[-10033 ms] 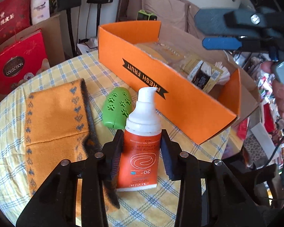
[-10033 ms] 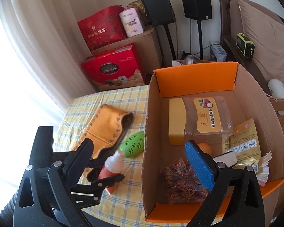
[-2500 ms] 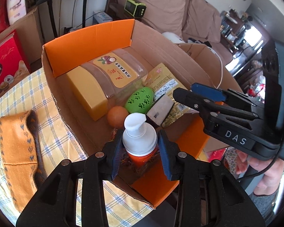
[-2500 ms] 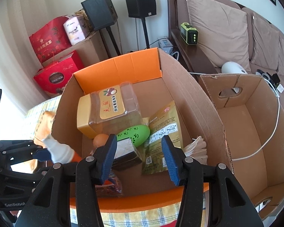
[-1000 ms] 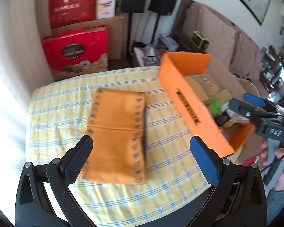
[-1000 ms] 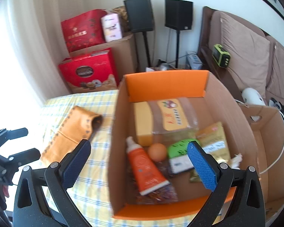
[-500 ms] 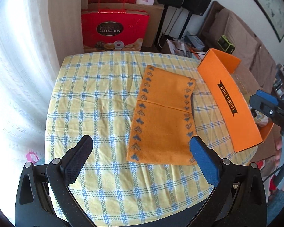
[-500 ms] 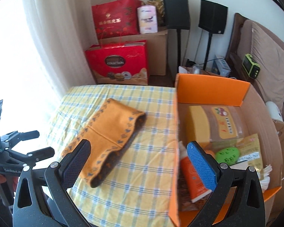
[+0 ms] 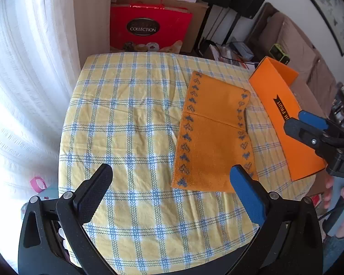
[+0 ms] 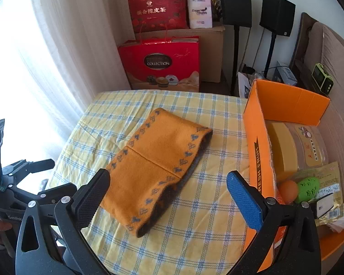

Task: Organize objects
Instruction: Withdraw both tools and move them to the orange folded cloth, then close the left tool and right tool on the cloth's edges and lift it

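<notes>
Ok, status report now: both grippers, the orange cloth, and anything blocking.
Left gripper open, empty. Right gripper open, empty. Orange cloth flat on the checked tablecloth, beside the orange box. Nothing blocking it.

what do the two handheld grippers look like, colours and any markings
Both the left gripper and right gripper are matte black plastic frames with silver screws. On each, one textured pad is black and the other blue. White lettering reading "DAS" marks the right one's body; a dark cable hangs beneath it.

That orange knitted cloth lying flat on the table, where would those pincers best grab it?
Probably at the near short end of the orange cloth, coming from above with the right gripper. It lies flat and folded double; its dark open edge faces the orange box, giving a lip for a finger to slide under.
</notes>
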The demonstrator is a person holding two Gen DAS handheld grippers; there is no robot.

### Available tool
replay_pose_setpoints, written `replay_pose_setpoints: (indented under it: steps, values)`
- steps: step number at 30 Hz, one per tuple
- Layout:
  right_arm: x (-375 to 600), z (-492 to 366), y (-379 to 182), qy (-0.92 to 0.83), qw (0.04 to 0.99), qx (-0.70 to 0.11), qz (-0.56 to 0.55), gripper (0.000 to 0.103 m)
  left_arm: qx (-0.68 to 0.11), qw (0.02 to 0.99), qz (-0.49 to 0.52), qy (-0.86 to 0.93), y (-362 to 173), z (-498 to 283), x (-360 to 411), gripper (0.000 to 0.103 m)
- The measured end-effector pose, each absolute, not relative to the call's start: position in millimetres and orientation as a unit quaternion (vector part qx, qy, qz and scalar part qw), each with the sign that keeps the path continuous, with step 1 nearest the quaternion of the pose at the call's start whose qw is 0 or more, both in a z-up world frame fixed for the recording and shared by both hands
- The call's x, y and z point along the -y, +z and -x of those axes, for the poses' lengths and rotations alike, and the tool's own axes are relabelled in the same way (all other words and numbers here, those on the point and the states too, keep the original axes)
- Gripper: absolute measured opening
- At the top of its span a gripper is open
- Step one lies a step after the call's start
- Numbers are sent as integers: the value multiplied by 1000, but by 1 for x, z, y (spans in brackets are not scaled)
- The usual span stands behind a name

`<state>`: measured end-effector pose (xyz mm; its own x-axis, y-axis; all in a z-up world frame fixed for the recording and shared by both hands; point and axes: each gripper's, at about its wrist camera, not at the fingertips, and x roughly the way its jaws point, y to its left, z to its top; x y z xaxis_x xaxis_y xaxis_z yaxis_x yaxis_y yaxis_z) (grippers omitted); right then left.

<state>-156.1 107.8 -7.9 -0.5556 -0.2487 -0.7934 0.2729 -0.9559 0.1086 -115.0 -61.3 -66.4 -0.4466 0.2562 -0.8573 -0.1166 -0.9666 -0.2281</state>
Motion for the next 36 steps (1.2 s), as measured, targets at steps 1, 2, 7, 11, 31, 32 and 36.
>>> replay_pose_setpoints:
  steps: [1,2,7,11,31,32,36]
  values:
    - [-106,157,-11,-881,148,-15,-450,102,71,110,514,848,-68,115,62,102]
    - [-103,157,-14,-880,148,-18,-451,102,73,109,515,847,-69,116,64,102]
    - [-98,161,-27,-873,149,-19,-463,102,80,111,519,844,-77,118,66,102]
    - [-97,167,-37,-869,147,-14,-473,102,85,118,524,839,-85,118,63,99]
    - [-98,266,-71,-860,104,-34,-498,92,109,155,548,814,-119,128,29,61]
    - [-99,270,-76,-858,101,-32,-503,92,111,155,547,815,-119,129,28,60]
    - [-103,277,-90,-851,110,-10,-514,69,102,147,540,822,-117,130,23,40]
